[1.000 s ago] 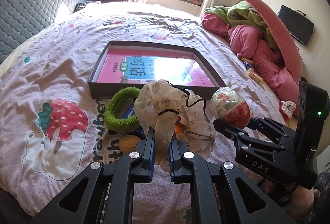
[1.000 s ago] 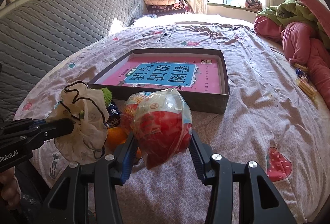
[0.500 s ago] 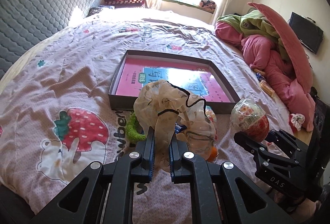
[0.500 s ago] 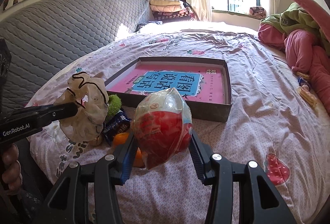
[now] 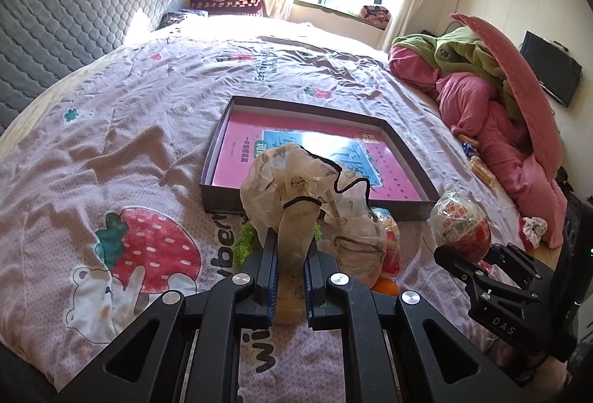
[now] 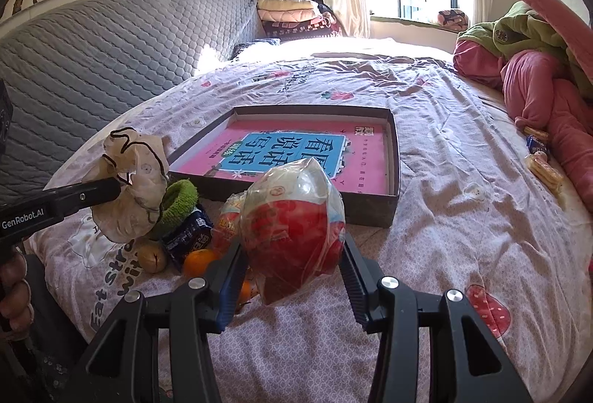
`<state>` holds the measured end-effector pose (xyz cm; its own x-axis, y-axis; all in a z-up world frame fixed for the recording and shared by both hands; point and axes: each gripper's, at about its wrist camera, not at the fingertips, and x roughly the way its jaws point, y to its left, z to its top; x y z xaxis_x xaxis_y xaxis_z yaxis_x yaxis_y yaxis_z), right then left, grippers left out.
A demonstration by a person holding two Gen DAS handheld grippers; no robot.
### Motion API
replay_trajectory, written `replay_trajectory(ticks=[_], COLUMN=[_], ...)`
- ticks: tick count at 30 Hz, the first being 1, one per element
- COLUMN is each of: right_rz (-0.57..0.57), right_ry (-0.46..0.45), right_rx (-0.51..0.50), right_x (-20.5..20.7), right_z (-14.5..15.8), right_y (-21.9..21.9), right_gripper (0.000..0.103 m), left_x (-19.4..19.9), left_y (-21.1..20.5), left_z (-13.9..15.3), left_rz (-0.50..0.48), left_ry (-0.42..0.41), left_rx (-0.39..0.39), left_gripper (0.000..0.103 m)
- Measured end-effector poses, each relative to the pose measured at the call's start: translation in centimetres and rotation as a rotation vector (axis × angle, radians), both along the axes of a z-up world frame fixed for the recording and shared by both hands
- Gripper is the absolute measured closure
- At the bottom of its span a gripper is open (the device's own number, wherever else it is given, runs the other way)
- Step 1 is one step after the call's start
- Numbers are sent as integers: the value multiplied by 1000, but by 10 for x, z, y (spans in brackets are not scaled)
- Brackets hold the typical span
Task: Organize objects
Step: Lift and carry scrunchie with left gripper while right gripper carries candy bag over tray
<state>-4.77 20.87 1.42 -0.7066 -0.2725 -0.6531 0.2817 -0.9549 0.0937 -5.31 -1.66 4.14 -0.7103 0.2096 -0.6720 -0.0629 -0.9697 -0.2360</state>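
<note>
My left claw point(image 5: 289, 254) is pinching the beige scrunchie point(image 5: 307, 188), my right claw point(image 6: 292, 277) is gripping the red wrapped snack point(image 6: 292, 217), both lifted clear for dropping into the shallow box point(image 6: 393, 158).

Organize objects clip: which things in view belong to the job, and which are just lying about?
Job:
- beige scrunchie in the left tool
- red snack bag in the right tool
- shallow box
- green scrunchie, orange, dark packet

Lying about:
- pink bedding
- folded blankets
- television
</note>
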Motion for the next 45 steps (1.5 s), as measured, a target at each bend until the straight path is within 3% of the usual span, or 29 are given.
replay_trajectory(ticks=[14, 45], right_rz=[-17, 10], right_ry=[9, 37], right_rx=[52, 101], right_x=[-22, -76], right_z=[3, -9], right_y=[-7, -23], right_gripper=[54, 54], left_x=[-32, -101], left_y=[-14, -24], left_z=[-2, -11], left_rz=[-13, -29], left_ry=[24, 59], left_rx=[52, 38], left_gripper=[92, 92])
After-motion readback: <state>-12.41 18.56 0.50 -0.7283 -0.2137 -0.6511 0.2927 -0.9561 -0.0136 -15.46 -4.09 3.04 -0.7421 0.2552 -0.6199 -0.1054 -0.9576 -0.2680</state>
